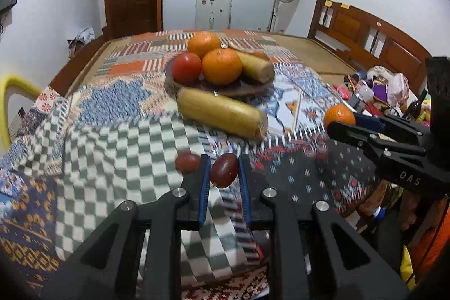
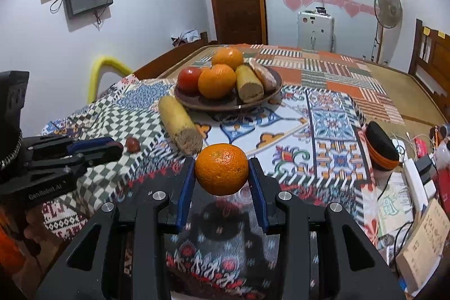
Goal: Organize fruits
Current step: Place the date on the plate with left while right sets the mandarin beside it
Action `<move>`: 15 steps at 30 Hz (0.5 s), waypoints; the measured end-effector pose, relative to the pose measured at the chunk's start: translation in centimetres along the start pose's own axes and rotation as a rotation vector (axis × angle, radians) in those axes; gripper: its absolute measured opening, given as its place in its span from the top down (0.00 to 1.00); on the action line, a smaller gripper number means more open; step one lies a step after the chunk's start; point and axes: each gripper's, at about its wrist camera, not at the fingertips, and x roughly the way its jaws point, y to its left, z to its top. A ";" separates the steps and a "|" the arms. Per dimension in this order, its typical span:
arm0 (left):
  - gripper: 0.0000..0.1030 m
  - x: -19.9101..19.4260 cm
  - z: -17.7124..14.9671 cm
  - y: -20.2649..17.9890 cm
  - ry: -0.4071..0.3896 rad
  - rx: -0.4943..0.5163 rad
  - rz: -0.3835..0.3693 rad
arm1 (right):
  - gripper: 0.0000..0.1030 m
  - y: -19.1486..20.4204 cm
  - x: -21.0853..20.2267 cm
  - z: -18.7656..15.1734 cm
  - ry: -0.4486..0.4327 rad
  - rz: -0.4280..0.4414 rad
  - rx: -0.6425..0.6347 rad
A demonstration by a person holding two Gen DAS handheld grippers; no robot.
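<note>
The small dark red fruit (image 1: pixel 224 170), nearest the left wrist camera, sits pinched between the blue pads of the left hand-held gripper (image 1: pixel 224 173), lifted off the patterned cloth (image 1: pixel 112 137) so it can be carried; it looks like a grape or date (too blurred to say which). A second small red fruit (image 1: pixel 187 162) lies on the cloth just left of that gripper, apparently waiting its turn. In the right wrist view, the right hand-held gripper (image 2: pixel 222 173) clamps an orange (image 2: pixel 222 169) at its widest part, pads on either side, which should keep a round thing from rolling out. Both held fruits are short of the brown plate (image 2: pixel 270 97), the likely gathering place, since it already holds two oranges (image 2: pixel 217 80), a red tomato-like fruit (image 2: pixel 189 78) and two long pale yellow pieces (image 2: pixel 249 83). On the near side of the plate, between it and the grippers, another long yellow piece (image 2: pixel 180 123) lies loose on the cloth, not yet collected. The plate sits mid-bench, within reach of both hands. Its front rim looks the freest spot for the orange, though the pile could shift if nudged.
</note>
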 end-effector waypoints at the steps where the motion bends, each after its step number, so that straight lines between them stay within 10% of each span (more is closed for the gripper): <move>1: 0.81 -0.1 0.4 0.0 -0.007 0.001 0.003 | 0.66 -0.1 0.0 0.2 -0.003 0.001 -0.001; 15: 0.81 2.2 6.0 1.0 -0.077 0.022 0.021 | 0.66 -1.2 2.7 4.3 -0.042 0.010 -0.014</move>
